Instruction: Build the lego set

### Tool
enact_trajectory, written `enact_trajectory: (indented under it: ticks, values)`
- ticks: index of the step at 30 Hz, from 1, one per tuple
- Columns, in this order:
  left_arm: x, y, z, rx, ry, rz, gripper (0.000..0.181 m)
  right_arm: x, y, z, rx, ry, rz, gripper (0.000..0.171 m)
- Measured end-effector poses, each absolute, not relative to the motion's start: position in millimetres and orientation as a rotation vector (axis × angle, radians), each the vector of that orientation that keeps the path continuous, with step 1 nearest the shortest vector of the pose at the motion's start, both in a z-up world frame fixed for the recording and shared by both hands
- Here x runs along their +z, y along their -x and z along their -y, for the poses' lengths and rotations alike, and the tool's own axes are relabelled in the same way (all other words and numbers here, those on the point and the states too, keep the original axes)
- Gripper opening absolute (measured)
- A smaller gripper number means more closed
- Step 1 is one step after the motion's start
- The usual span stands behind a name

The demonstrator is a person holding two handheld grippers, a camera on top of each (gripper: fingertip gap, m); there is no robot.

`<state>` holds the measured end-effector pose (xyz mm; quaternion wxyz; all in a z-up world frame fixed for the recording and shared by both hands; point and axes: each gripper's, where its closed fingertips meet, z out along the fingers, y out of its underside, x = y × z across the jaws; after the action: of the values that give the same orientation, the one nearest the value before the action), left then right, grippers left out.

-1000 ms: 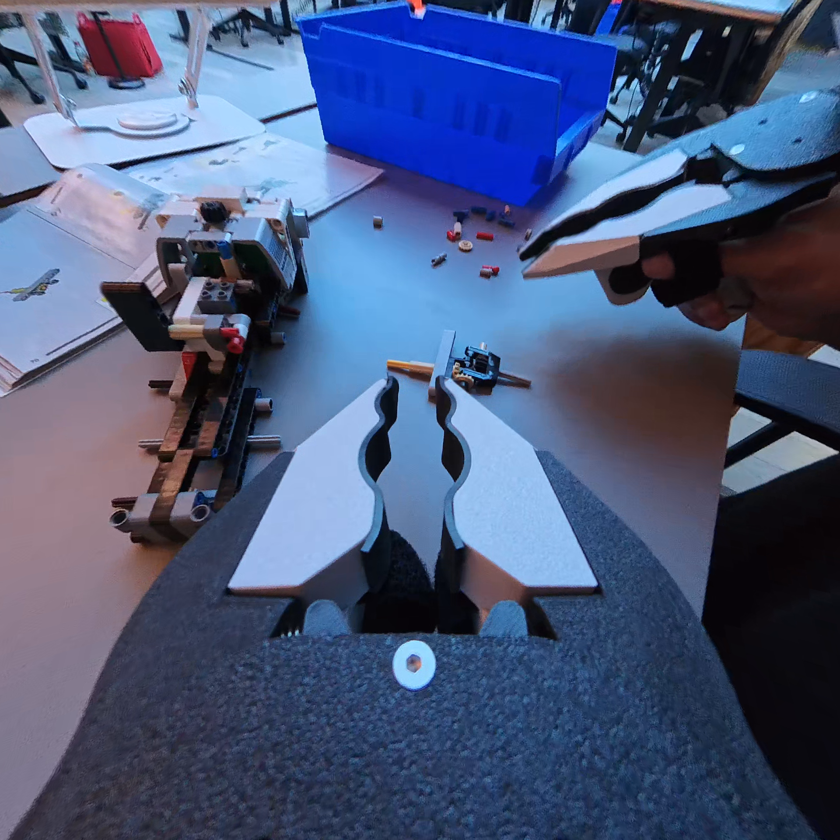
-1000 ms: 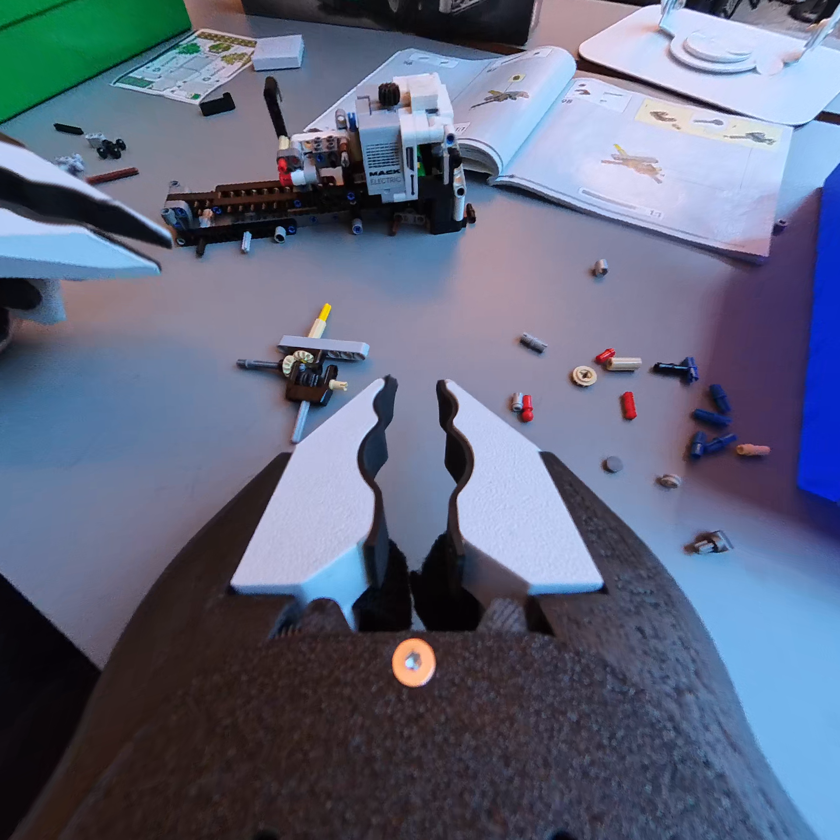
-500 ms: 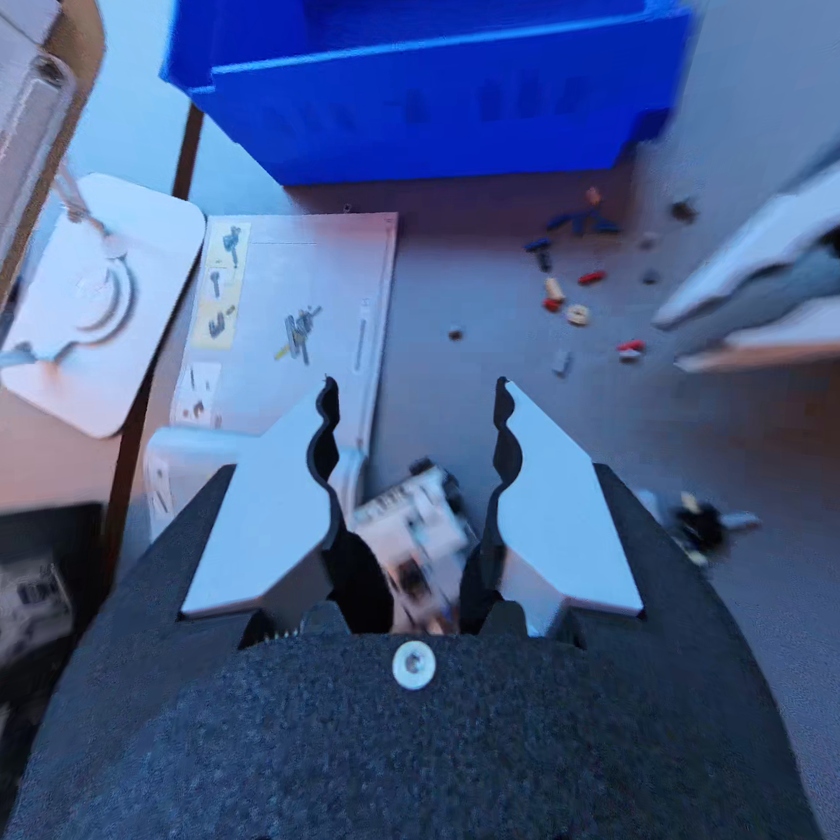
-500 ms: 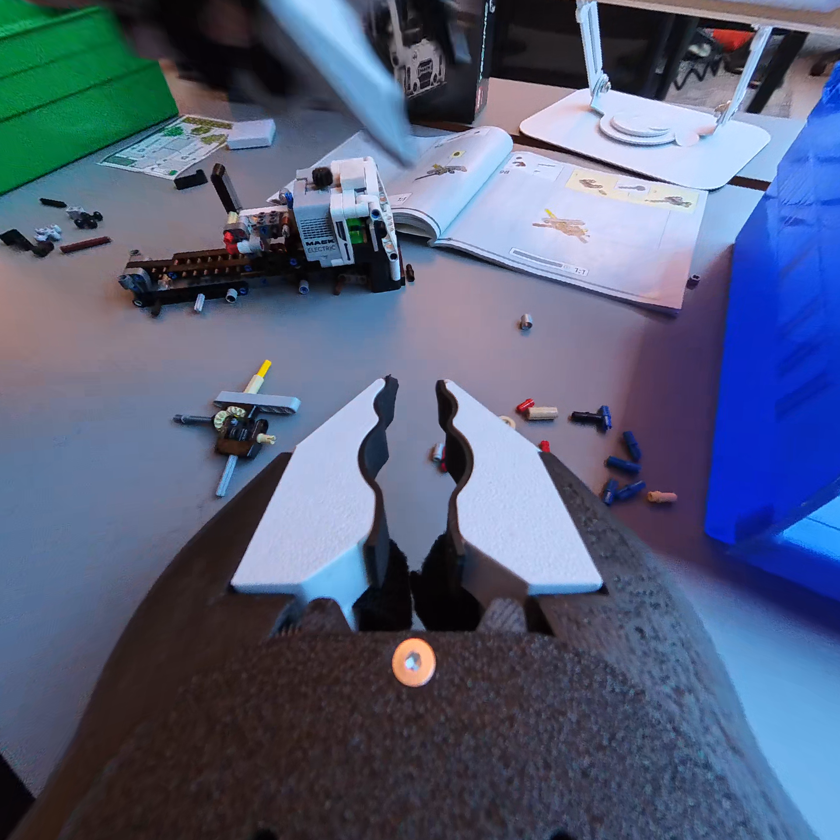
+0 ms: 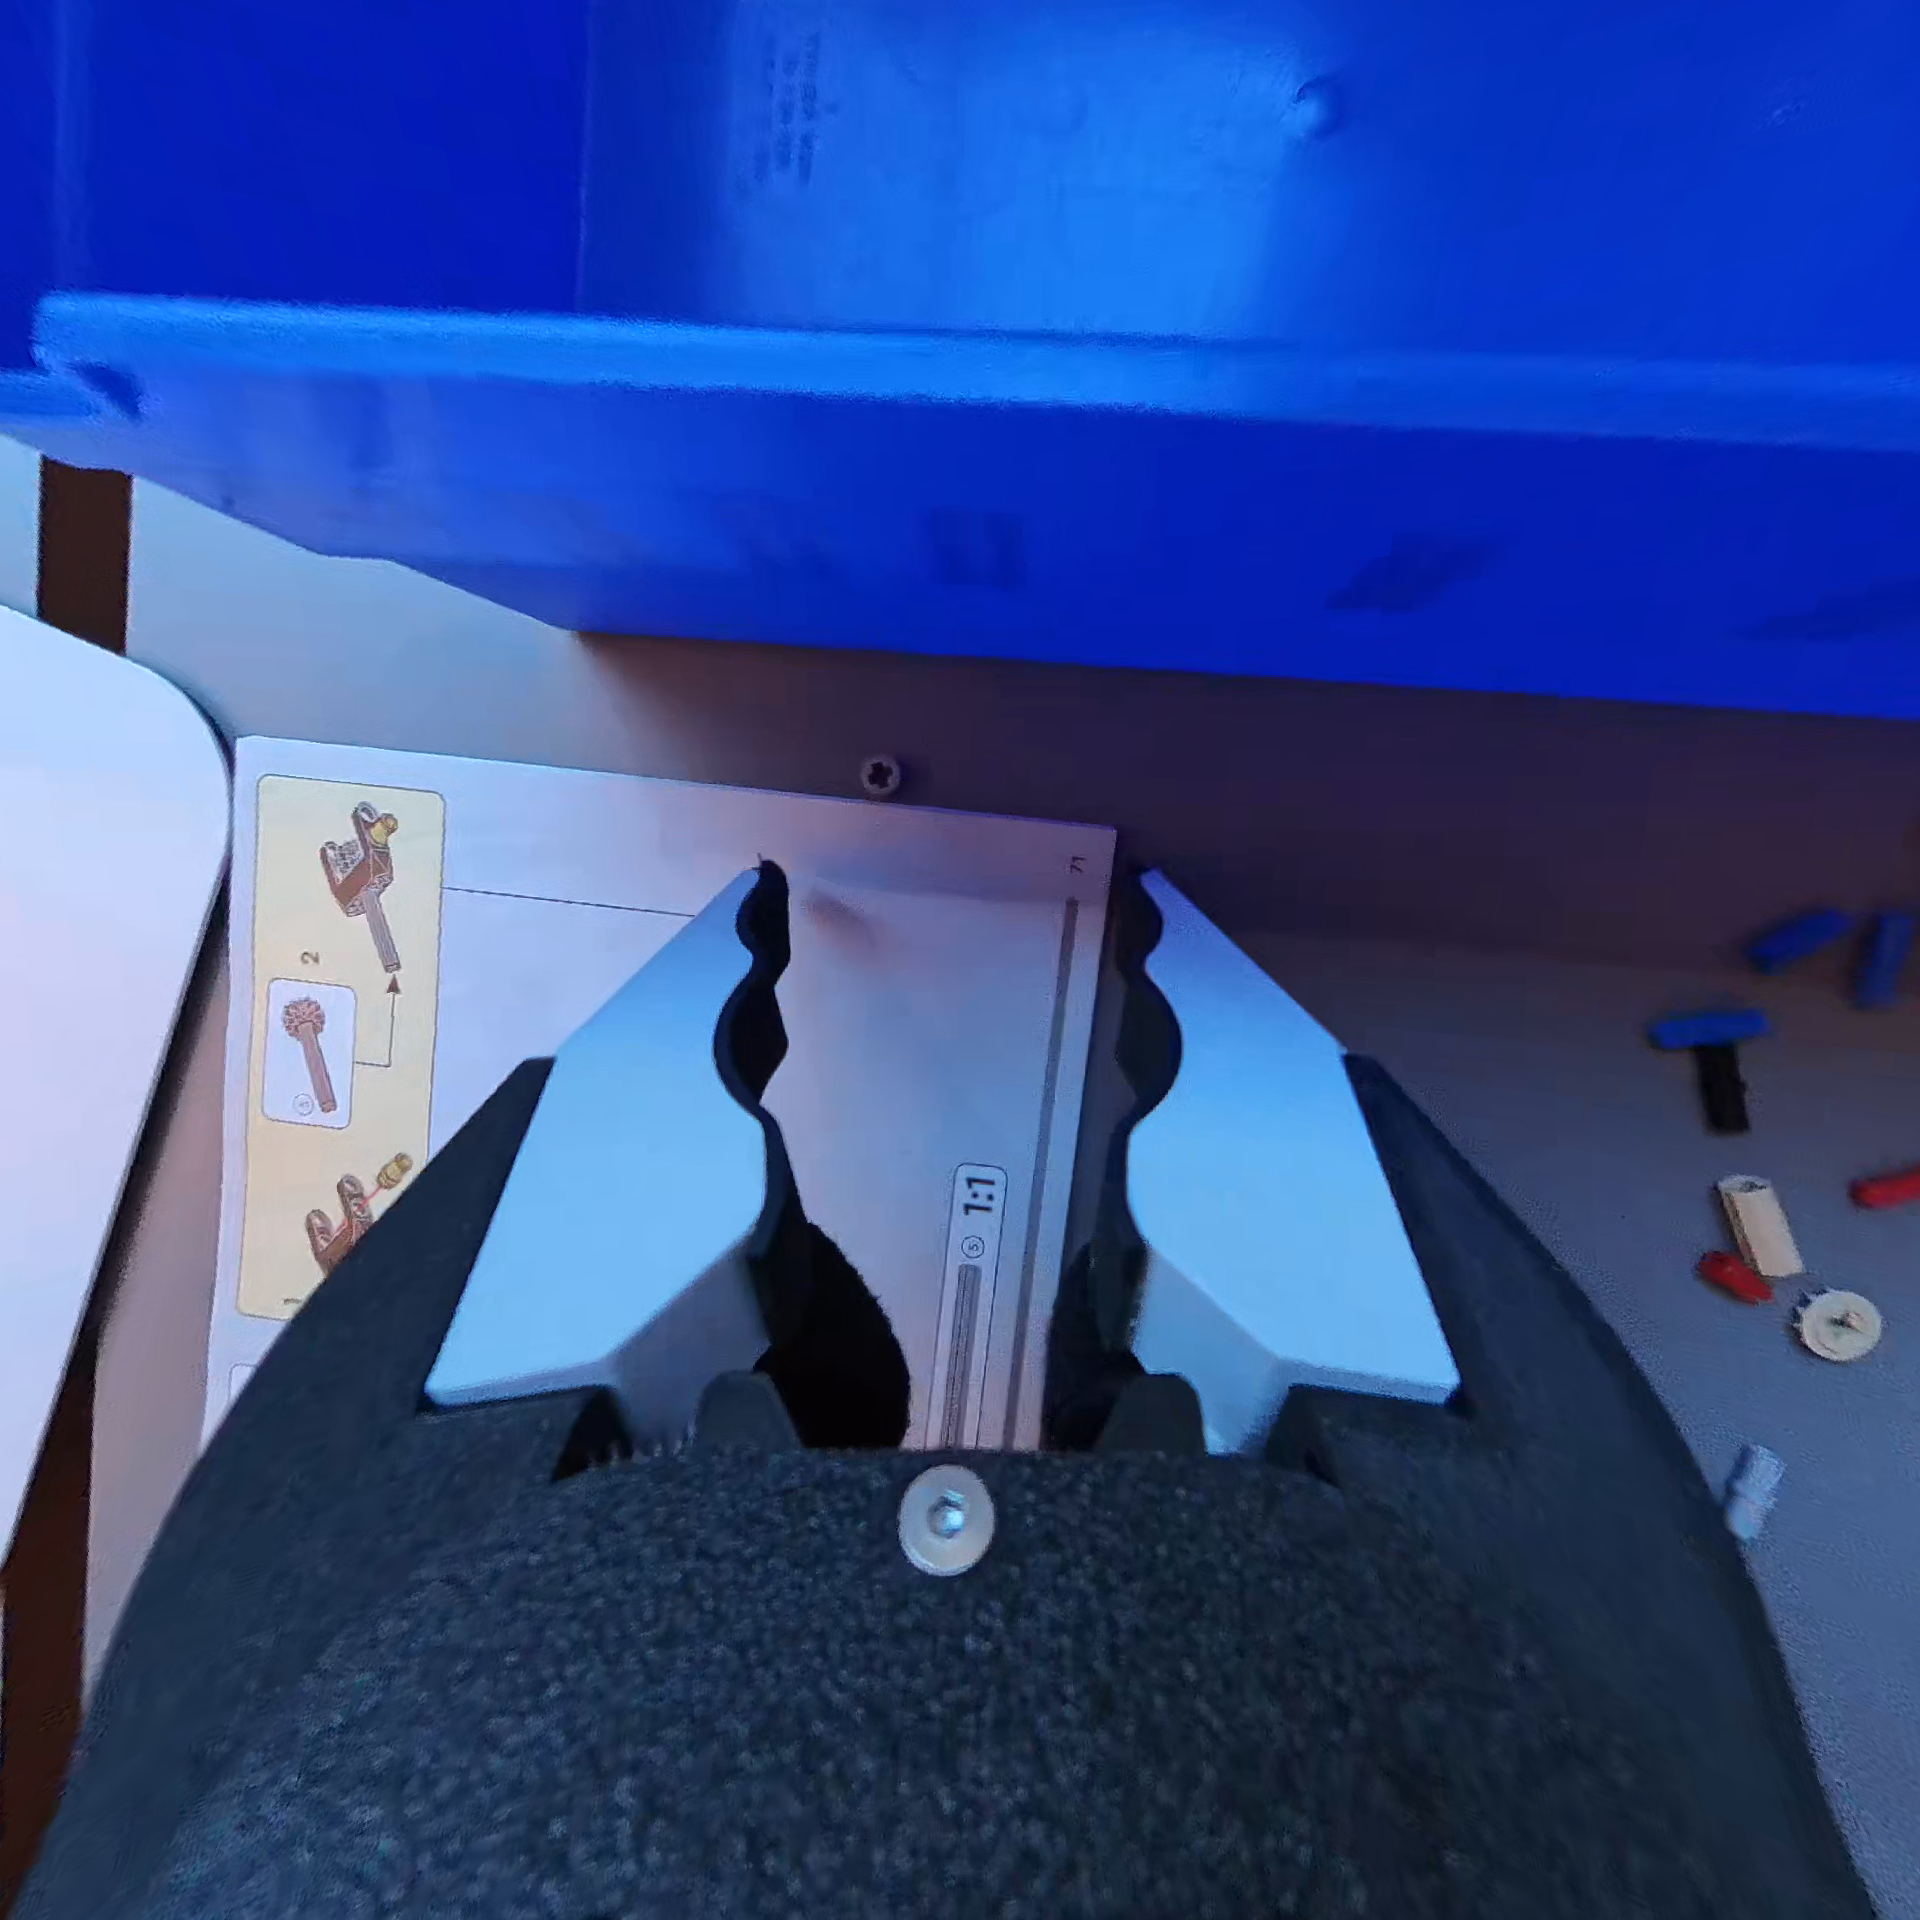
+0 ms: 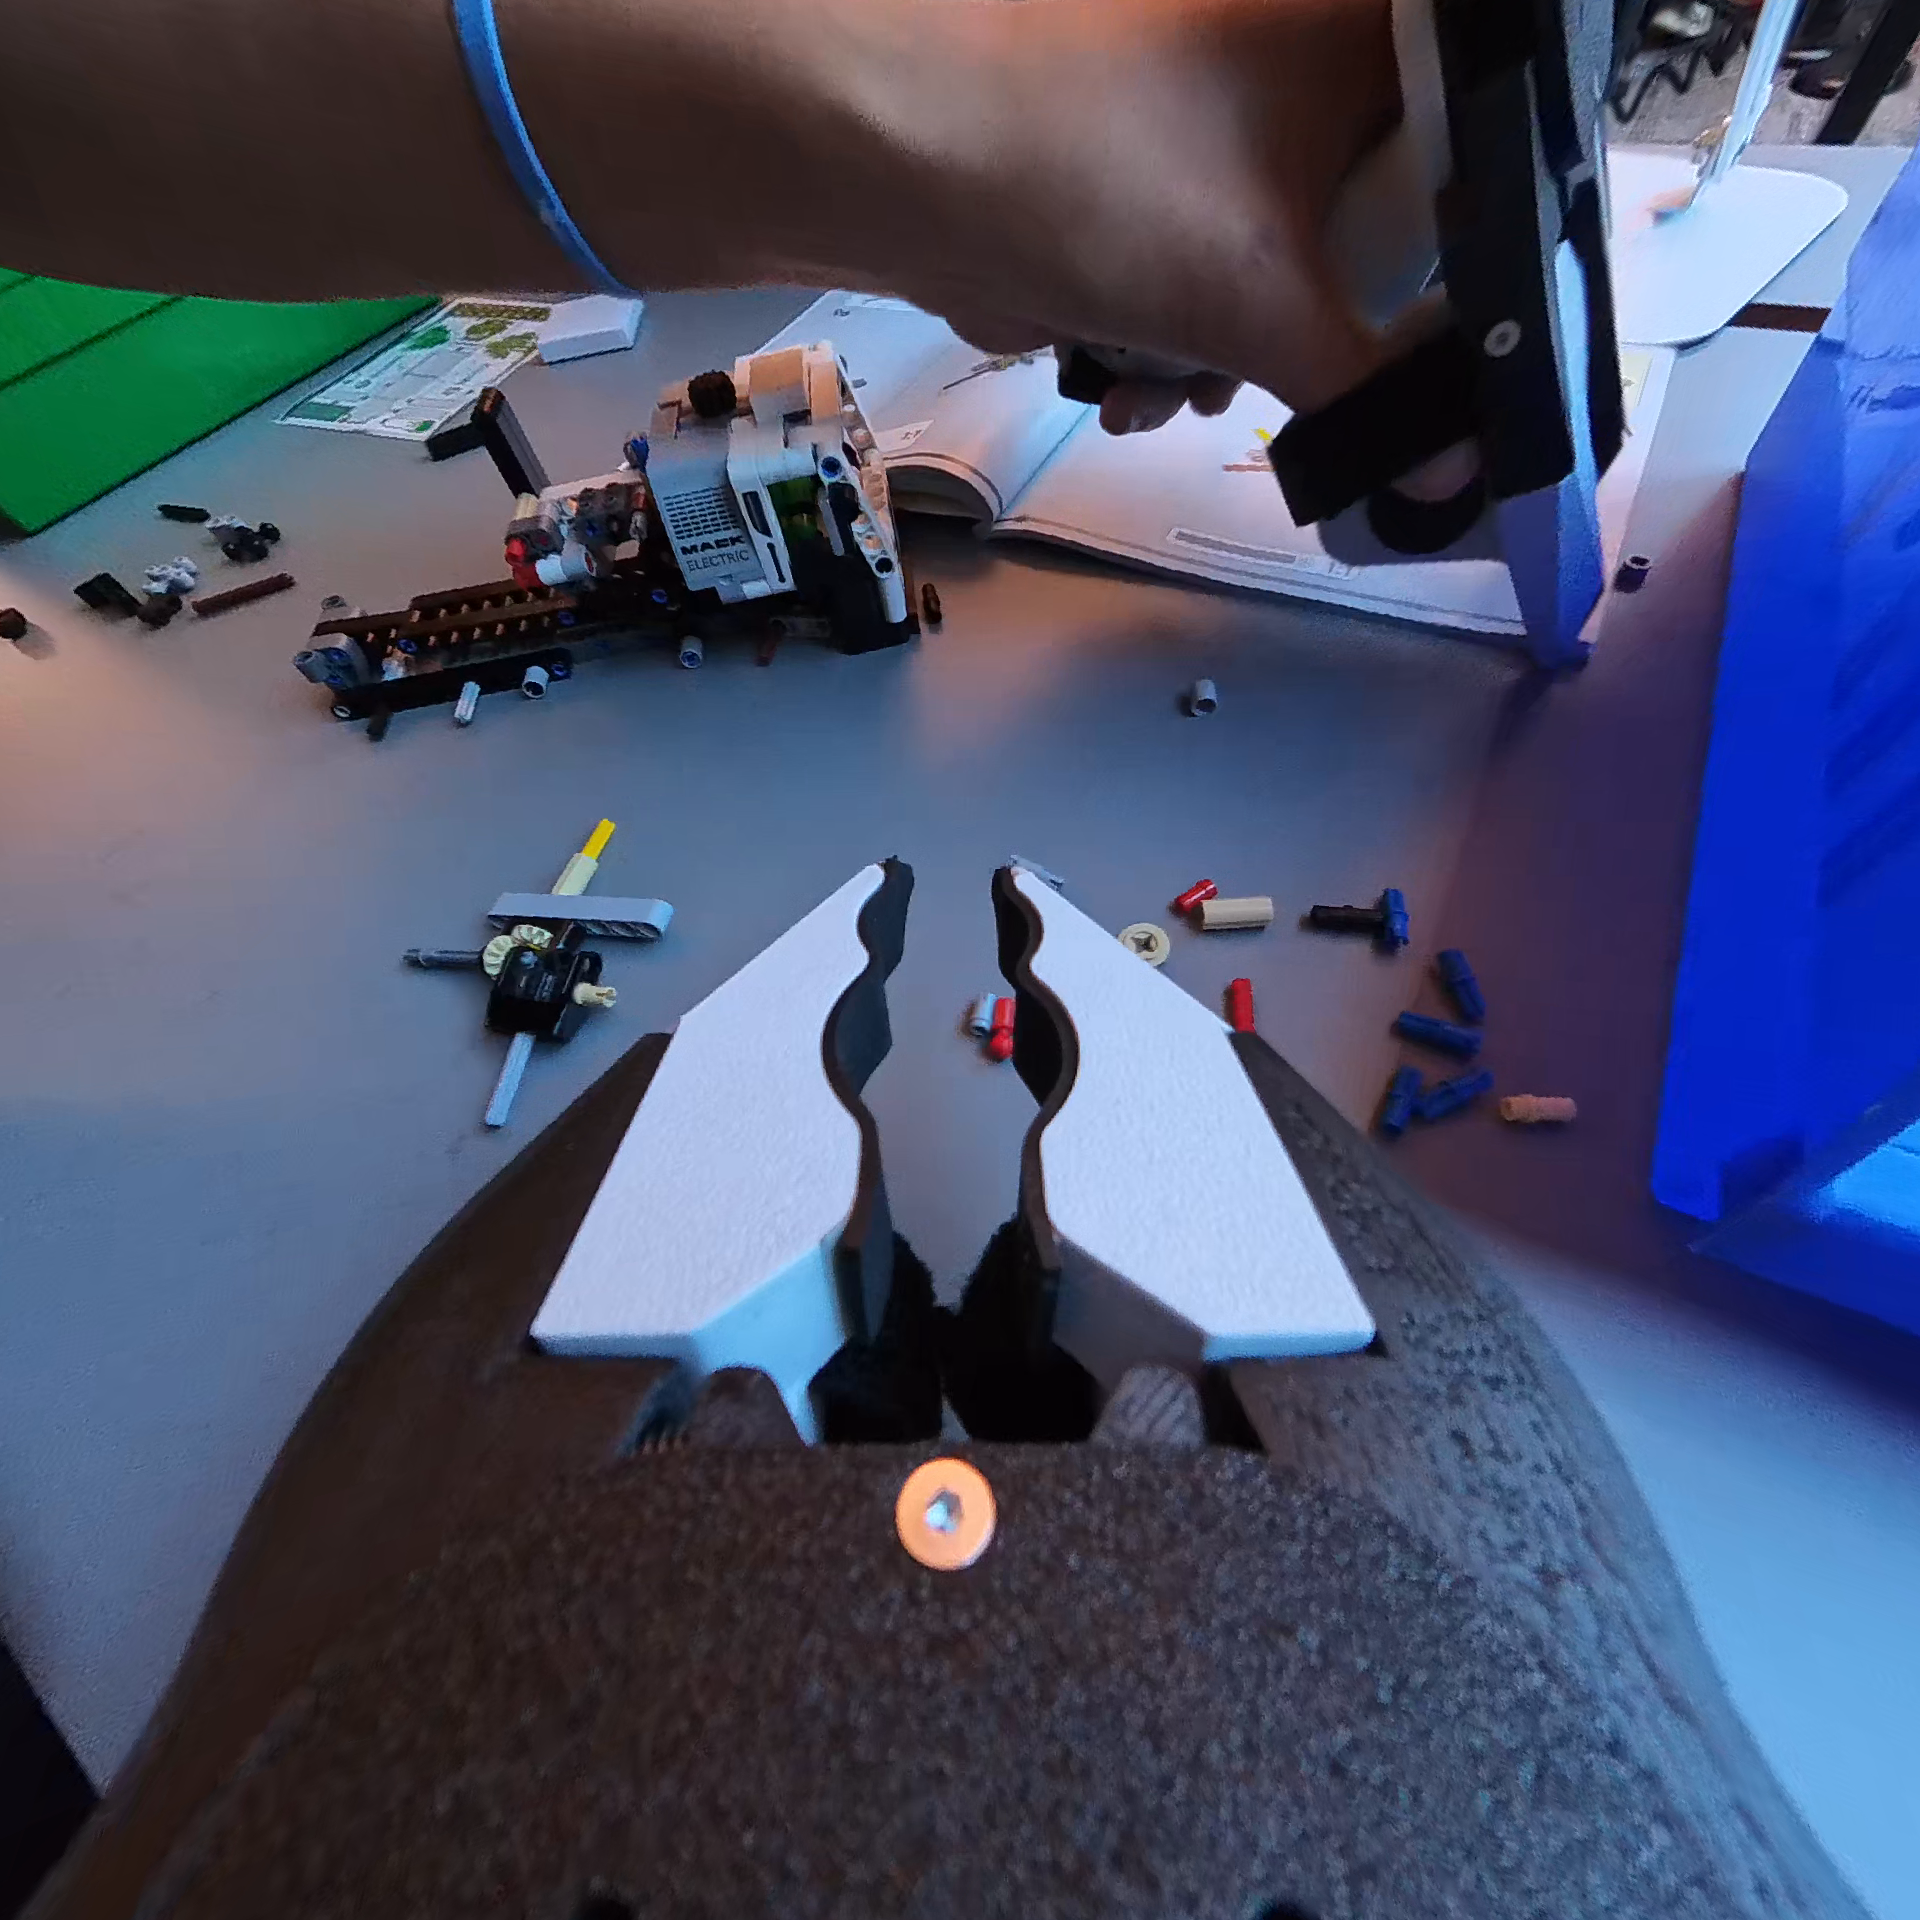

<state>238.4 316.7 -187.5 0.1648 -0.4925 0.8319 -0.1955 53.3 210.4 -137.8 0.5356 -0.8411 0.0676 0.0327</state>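
Note:
My left gripper (image 5: 951,894) is open and empty, pointing down at the right page of the open instruction booklet (image 5: 914,997), close to the blue bin (image 5: 935,468). In the right wrist view it hangs from a hand over the booklet's (image 6: 1195,499) right edge. My right gripper (image 6: 953,871) is empty, jaws a narrow gap apart, above the table. The partly built truck model (image 6: 727,540) stands beyond it. A small gear-and-axle sub-assembly (image 6: 540,966) lies to its left. Loose red, tan and blue pins (image 6: 1439,1029) lie to its right, also in the left wrist view (image 5: 1756,1226).
The blue bin (image 6: 1808,727) walls off the right side. A person's forearm (image 6: 831,145) crosses above the model. A green box (image 6: 156,374), a sticker sheet (image 6: 416,374) and small dark parts (image 6: 166,571) lie far left. A white stand base (image 5: 94,935) sits left of the booklet.
My left gripper has swung from the sub-assembly over the model to the booklet by the bin, and its jaws have opened wider. My right gripper has moved little and kept its narrow gap.

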Motion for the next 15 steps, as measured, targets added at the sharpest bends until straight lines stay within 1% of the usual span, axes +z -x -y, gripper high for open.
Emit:
enact_trajectory:
  ticks: [1,5,15]
  values:
    - [-187.6,-238.4,-318.9,-0.55,1.405,-2.365,0.06,-138.2,-54.3,-210.3,0.082,2.001,-0.16,0.016]
    - [-185.2,-234.5,-323.9,-0.58,1.44,-2.353,0.061,-140.6,-55.2,-211.4,0.106,2.004,-0.148,0.016]
    - [-188.7,-229.4,-322.3,-0.599,1.412,-2.395,0.055,-143.8,-55.6,-211.9,0.11,2.023,-0.12,0.016]
